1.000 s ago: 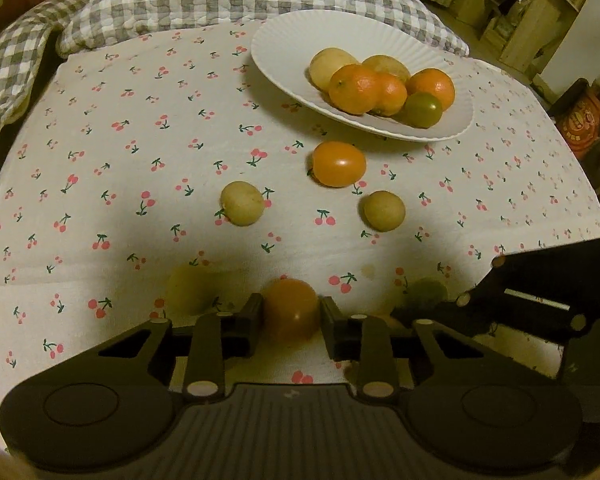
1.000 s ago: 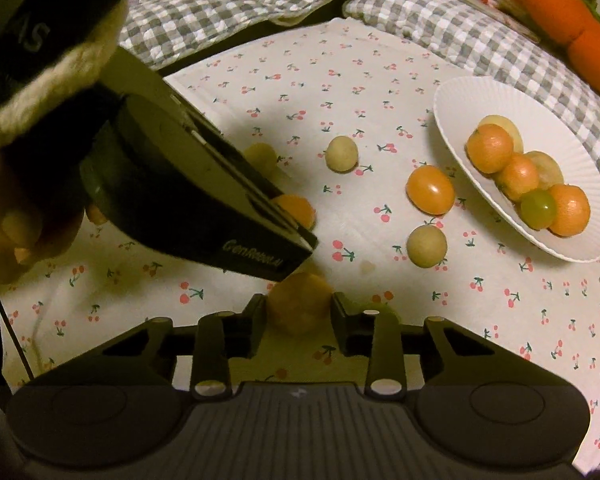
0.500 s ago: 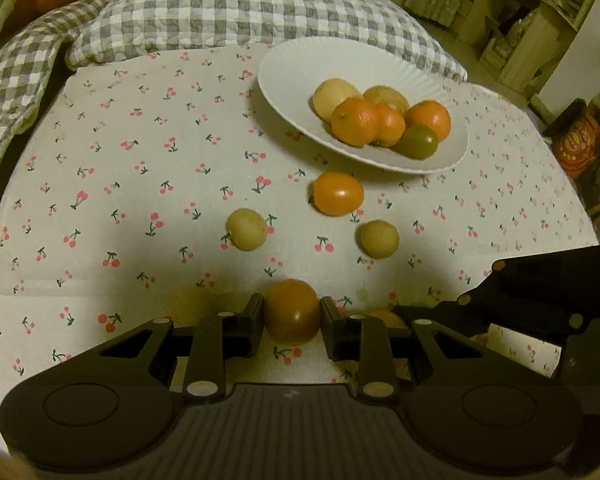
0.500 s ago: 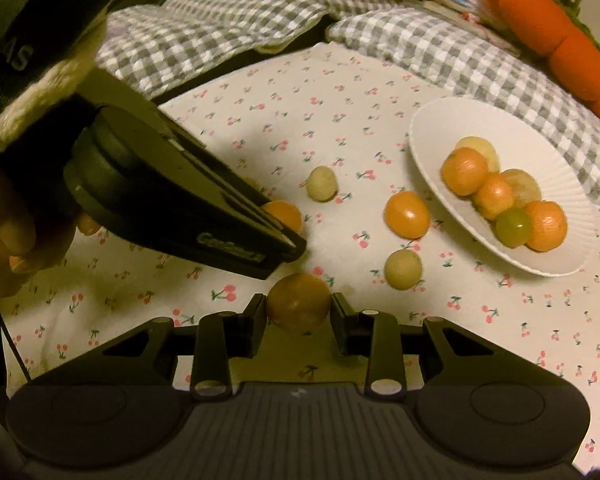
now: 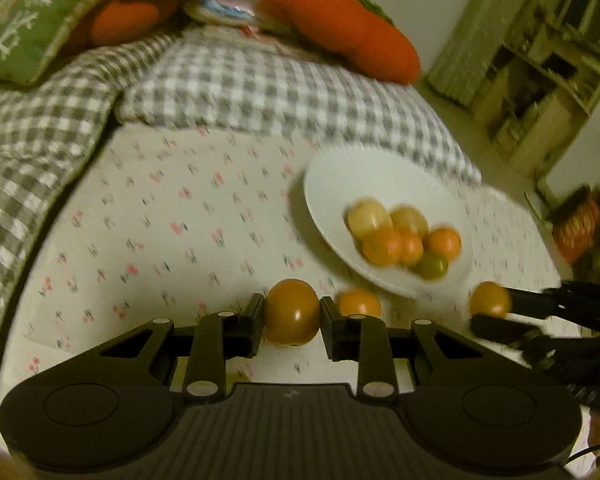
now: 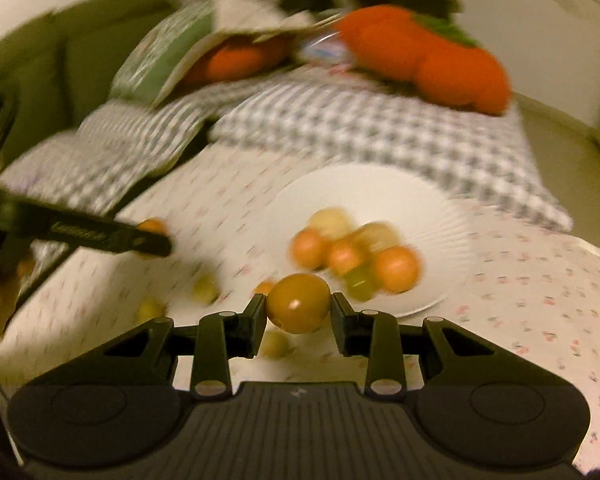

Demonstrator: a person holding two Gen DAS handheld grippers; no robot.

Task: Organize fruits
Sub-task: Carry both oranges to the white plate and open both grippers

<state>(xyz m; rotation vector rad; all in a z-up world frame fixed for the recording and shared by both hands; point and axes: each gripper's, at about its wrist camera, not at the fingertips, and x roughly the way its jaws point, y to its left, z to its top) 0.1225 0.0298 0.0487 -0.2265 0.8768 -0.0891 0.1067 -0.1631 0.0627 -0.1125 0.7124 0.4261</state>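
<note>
My left gripper (image 5: 292, 312) is shut on an orange tomato (image 5: 292, 311) and holds it above the cherry-print cloth (image 5: 160, 232). My right gripper (image 6: 298, 304) is shut on a yellow-orange fruit (image 6: 298, 303), raised near the front rim of the white plate (image 6: 432, 216). The plate (image 5: 340, 184) holds several orange, yellow and green fruits (image 5: 404, 240). The right gripper with its fruit (image 5: 490, 299) shows at the right of the left wrist view. One orange fruit (image 5: 360, 303) lies on the cloth before the plate. Small yellow fruits (image 6: 204, 290) lie on the cloth, blurred.
Grey checked pillows (image 5: 260, 80) line the far edge of the cloth. An orange carrot-shaped plush (image 5: 340, 20) and a green cushion (image 5: 28, 20) lie behind them. Wooden shelves (image 5: 540, 80) stand at far right.
Both grippers have lifted their fruits off the cloth and swung up and forward toward the plate. Both views are now motion-blurred.
</note>
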